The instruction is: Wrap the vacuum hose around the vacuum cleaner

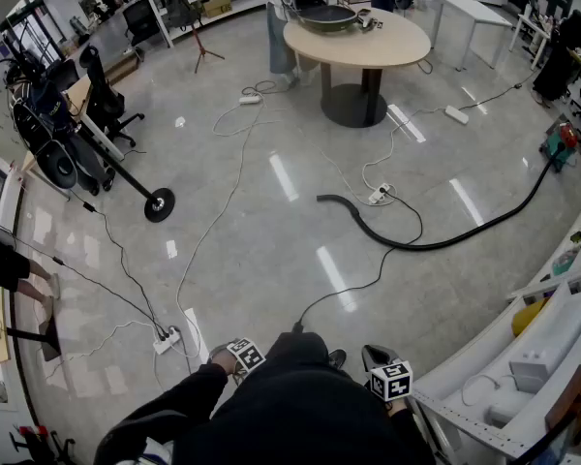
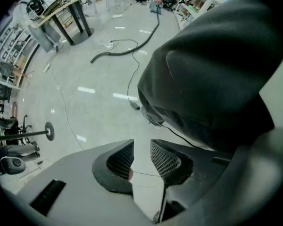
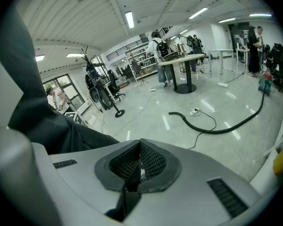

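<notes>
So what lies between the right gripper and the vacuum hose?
Between right gripper and vacuum hose: bare floor crossed by a thin black cable, shown in head and right gripper views.

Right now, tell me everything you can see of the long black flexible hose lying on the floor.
The long black flexible hose looks like matt plastic or rubber. It lies unwound on the glossy grey floor in one shallow curve. Its free end hooks round near a white power strip, and its other end runs toward a green and red machine at the right edge. A thin black cable passes at its bend. Nothing holds it.
</notes>
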`<state>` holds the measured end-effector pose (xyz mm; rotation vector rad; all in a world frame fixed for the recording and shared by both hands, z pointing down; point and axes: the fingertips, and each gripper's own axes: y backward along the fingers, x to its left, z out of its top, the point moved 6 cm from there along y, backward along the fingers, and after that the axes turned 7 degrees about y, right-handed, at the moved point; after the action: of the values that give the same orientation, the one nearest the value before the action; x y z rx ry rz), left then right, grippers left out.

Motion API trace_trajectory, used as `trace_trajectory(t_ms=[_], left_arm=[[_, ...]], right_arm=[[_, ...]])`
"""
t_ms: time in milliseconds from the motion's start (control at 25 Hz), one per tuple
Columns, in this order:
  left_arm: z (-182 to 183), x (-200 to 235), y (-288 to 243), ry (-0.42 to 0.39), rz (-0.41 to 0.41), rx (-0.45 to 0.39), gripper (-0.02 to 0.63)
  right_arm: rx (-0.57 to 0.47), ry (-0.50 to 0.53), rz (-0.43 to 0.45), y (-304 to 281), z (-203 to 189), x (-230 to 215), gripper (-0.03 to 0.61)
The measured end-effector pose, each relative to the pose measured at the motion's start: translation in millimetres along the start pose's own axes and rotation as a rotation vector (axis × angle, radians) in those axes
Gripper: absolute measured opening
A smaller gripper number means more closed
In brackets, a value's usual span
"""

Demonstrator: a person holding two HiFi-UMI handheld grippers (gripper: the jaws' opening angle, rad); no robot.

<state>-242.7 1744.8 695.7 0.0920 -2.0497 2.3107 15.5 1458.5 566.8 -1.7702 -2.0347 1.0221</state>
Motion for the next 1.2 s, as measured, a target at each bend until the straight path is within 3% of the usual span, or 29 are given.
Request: trace_trajectory(t_ms=[200,360,520,640,760,880,960,1120,1200], left_arm=[[1,-33,14,-0.059,0.009,-0.026,0.124],[13,-32,31,-0.046,0.037,-0.085,0.124],[-1,-28,36,-0.030,0.061,-0.072,0.124],[-25,-22,30,0.019,0.074,-0.026,0.124],[-50,-9,24,0.095,0.087,0.005,0.125],[-64,3,29,0.166,0.108,-0.010,0.124],[-58,12,38,0.213,0.134,-0.085,0.109],[-18,37,79,0.269,0.186,-0.446,0.046],[-2,49,91,0.248,0.203,-0.536,0.044]], right_arm=[[-0.005,-0.034,-0.029,37,-19,8,0.015],[-0.024,-0.034,-0.014,37,-20,12,0.015],[-0.005,-0.034,0.036,23,-28,20,0.015],[-0.008,-0.029,0.067,16,-28,25,0.015],[-0.082,-0.043,0.100,12,-16,30,0.015],[-0.123,-0.068,0.113,9,0,28,0.016],[-0.116,-0.052,0.110,0,10,20,0.017],[-0.098,-0.033,0.118,-27,35,5,0.017],[-0.081,-0.026,0.127,-42,47,4,0.017]])
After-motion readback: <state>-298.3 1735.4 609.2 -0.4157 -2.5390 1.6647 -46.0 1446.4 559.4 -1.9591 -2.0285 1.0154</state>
